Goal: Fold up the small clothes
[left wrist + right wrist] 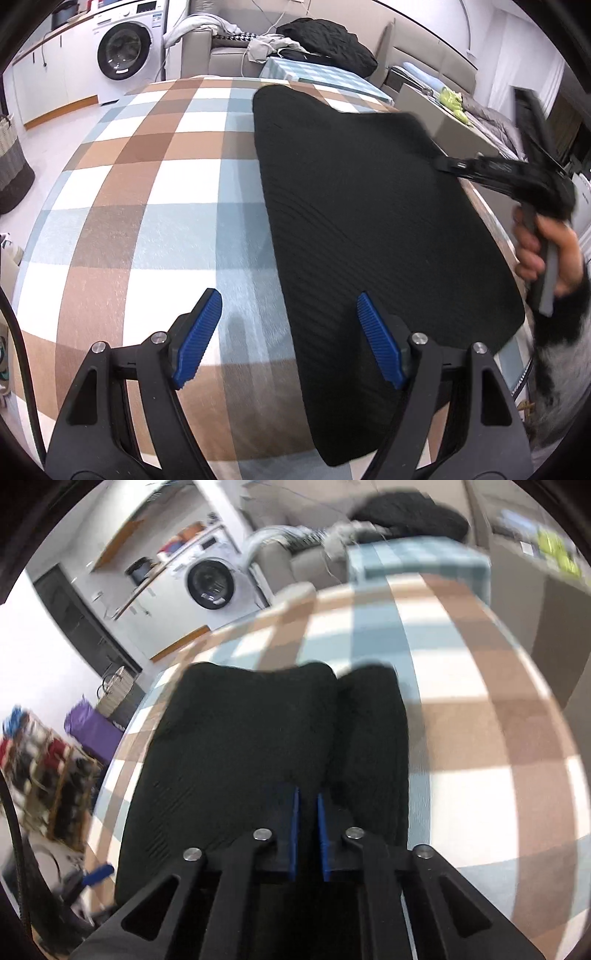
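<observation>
- We see the checked tablecloth (155, 206) covering the table; the black garment (369, 229) lies flat on its right-hand part, near the table's right edge.
- We judge the task to be in progress: in the left wrist view the garment presents one smooth, wide panel, while in the right wrist view a narrower strip lies beside the main panel with a seam between them. We read this as one side fold laid or being laid; further folds appear to remain.
- We cannot tell whether the garment is a top, shorts or other clothing.
- Left gripper (288, 339): jaws spread wide, holding nothing, positioned over the garment's near left edge.
- Right gripper (307, 834): blue pads nearly together with a thin gap between them, over the garment's near edge. We cannot tell whether cloth is pinched between them.
- Containers: a woven basket (13, 162) stands on the floor at left; its contents are not visible. A washing machine (127, 51) stands behind, door shut.
</observation>
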The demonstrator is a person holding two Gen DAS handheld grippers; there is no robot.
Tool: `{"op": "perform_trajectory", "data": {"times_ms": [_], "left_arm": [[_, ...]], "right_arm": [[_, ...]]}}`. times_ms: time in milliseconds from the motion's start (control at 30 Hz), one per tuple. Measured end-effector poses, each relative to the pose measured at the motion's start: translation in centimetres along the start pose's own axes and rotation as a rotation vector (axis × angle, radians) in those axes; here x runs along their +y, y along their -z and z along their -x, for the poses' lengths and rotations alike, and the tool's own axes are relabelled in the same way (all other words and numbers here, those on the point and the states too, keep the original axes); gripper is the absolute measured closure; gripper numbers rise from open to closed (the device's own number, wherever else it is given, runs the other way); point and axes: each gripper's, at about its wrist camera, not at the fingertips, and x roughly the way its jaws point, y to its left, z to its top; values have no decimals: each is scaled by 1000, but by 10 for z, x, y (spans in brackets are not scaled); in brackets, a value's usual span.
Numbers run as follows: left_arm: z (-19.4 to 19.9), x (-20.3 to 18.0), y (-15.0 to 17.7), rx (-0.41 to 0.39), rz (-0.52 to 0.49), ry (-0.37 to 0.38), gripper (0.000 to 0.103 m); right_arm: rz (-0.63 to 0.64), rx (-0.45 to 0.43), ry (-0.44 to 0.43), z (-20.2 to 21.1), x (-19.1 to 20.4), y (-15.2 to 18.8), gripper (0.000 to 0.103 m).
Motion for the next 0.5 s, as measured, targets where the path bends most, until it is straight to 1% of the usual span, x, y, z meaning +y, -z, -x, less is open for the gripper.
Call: {"op": "perform_trajectory", "data": {"times_ms": [67,167,233,267,300,333,367,400,500], "left_arm": [[-3,2,-4,0,-3,-4,29],[-10,3,-10,4,-4,5,29],[-13,2,-12,3,-12,5,29],[-14,1,-13,4,-17,1,29],[-15,1,-13,5,-19,-2,29],[-16,1,-13,6,-18,-3,29],[-15,1,-12,6,-17,0,29],[-15,0,-12,5,-16,3,29],[-16,-2,-9,6,-18,7,29]], "right_arm": [[-21,-18,29,11,-3,3,95],[-46,22,53,2,-11,7,95],[-66,49,58,-7,-16,9,92],[-62,62,64,-9,-17,9,89],[-68,59,56,-6,-19,10,82],[-77,59,47,-1,-19,14,79],[-82,62,20,4,-20,17,72],[-83,63,-11,11,-20,23,69],[-84,82,-91,32,-17,50,68]]}}
